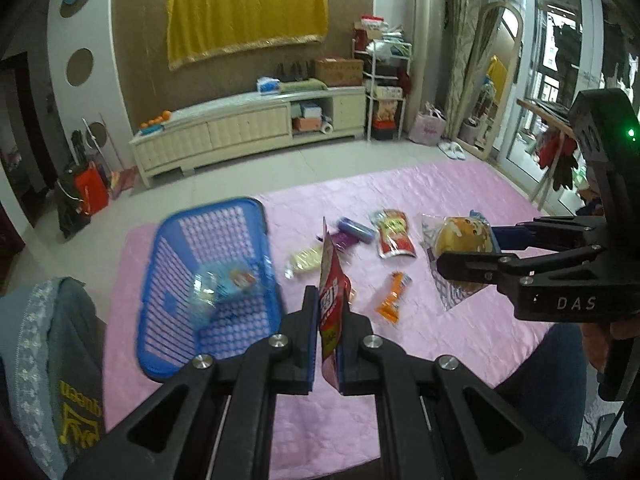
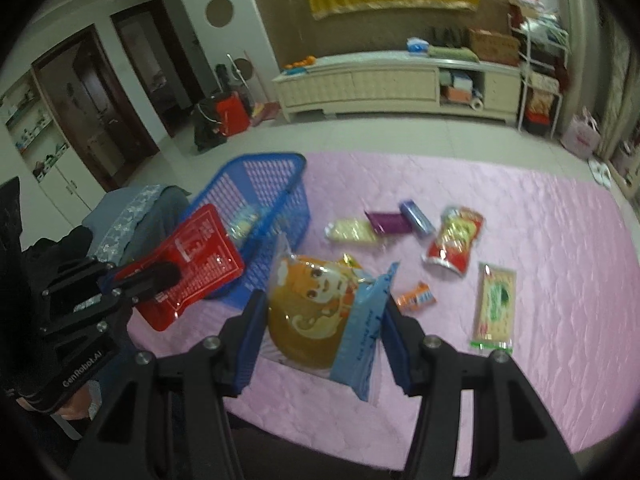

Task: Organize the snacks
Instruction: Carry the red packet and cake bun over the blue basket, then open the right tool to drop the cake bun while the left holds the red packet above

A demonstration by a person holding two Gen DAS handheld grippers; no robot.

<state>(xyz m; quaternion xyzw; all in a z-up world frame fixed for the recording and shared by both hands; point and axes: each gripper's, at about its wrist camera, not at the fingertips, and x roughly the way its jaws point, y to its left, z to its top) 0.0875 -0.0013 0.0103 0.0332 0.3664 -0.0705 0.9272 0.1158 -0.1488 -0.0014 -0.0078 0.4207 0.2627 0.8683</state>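
Note:
My left gripper (image 1: 326,344) is shut on a red snack pouch (image 1: 332,292), held edge-on above the pink mat beside the blue basket (image 1: 160,320); the pouch also shows in the right wrist view (image 2: 196,264). My right gripper (image 2: 320,320) is shut on a bread bag with an orange cartoon face (image 2: 320,304), lifted over the mat; the bag also shows in the left wrist view (image 1: 460,240). The blue basket (image 2: 288,200) lies tilted and holds a small packet (image 1: 232,280).
On the pink mat (image 2: 520,220) lie a red-yellow pouch (image 2: 454,240), a green-white cracker pack (image 2: 494,308), an orange packet (image 2: 416,296), a purple bar (image 2: 386,222), a blue roll (image 2: 416,216) and a pale yellow pack (image 2: 352,232). A grey cloth (image 1: 48,340) lies left.

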